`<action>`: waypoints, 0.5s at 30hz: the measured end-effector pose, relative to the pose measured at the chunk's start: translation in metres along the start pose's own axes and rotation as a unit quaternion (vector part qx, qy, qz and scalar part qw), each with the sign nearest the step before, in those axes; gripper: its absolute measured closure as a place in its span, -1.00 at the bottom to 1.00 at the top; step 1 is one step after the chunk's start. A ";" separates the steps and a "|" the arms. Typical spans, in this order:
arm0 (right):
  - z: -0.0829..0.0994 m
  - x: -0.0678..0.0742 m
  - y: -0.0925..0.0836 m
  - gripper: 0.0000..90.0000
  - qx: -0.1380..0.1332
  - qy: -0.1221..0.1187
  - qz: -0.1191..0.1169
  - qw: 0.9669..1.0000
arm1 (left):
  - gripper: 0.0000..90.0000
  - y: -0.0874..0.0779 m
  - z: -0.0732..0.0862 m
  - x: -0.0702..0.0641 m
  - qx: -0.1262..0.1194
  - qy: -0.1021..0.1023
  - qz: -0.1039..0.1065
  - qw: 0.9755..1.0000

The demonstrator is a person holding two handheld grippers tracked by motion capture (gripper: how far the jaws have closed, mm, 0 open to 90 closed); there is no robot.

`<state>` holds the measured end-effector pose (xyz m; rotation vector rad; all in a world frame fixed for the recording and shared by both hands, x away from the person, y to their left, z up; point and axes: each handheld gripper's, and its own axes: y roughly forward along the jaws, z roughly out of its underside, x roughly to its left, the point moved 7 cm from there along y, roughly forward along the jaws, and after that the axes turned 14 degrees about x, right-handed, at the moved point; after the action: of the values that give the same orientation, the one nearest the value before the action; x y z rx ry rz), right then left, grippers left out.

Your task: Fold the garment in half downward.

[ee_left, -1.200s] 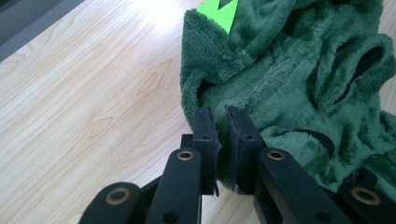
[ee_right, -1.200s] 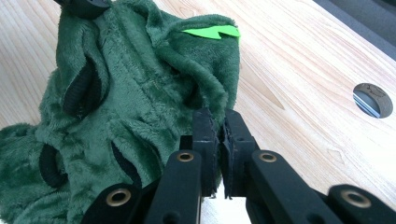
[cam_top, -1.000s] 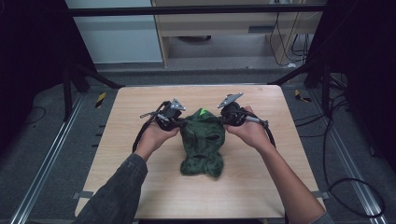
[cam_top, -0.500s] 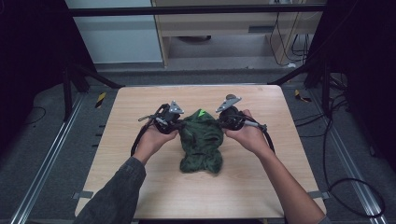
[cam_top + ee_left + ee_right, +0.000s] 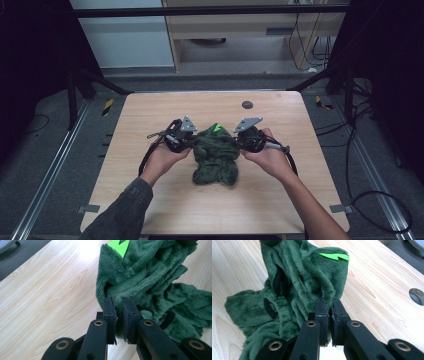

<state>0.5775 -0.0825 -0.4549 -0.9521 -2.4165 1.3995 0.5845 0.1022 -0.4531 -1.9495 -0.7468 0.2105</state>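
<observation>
Grippers meet over a dark green plush garment (image 5: 216,159) bunched at the middle of a light wooden table (image 5: 150,112), seen from the high view. One black two-jaw tool is carried in each of a person's hands. The left gripper (image 5: 194,143) pinches the fleece at its left edge; in the left gripper view its jaws are clamped on a fold of the fabric (image 5: 150,280), a strip of pile squeezed between the pads. The right gripper (image 5: 239,142) bites the opposite edge; the right gripper view shows its jaws pressed nearly together with fleece (image 5: 294,285) caught between them. The upper part of the garment is lifted between the two tools, while the lower part lies crumpled on the tabletop, nearer the person.

A bright green jagged patch (image 5: 218,128) sits at the top of the bundle, between the two grippers. Black elastic trim (image 5: 277,281) runs through the folds in the right gripper view. The left hand (image 5: 162,157) and the right hand (image 5: 272,159) wrap the gripper bodies, cables trailing back along the forearms. A small dark round grommet (image 5: 247,104) marks the table's far side, well apart from the cloth.
</observation>
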 end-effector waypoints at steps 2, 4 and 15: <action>0.001 0.002 -0.001 0.90 -0.001 -0.001 -0.001 1.000 | 0.83 0.000 0.001 -0.001 0.001 0.000 0.001 1.000; 0.003 0.006 -0.001 0.90 0.000 -0.005 -0.003 1.000 | 0.83 0.000 0.006 -0.007 0.002 0.004 0.001 1.000; 0.010 0.019 -0.001 0.89 0.001 -0.020 -0.006 1.000 | 0.82 -0.003 0.014 -0.018 -0.004 0.007 0.007 1.000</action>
<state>0.5574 -0.0780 -0.4618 -0.9160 -2.4440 1.4300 0.5634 0.1029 -0.4605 -1.9619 -0.7272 0.2028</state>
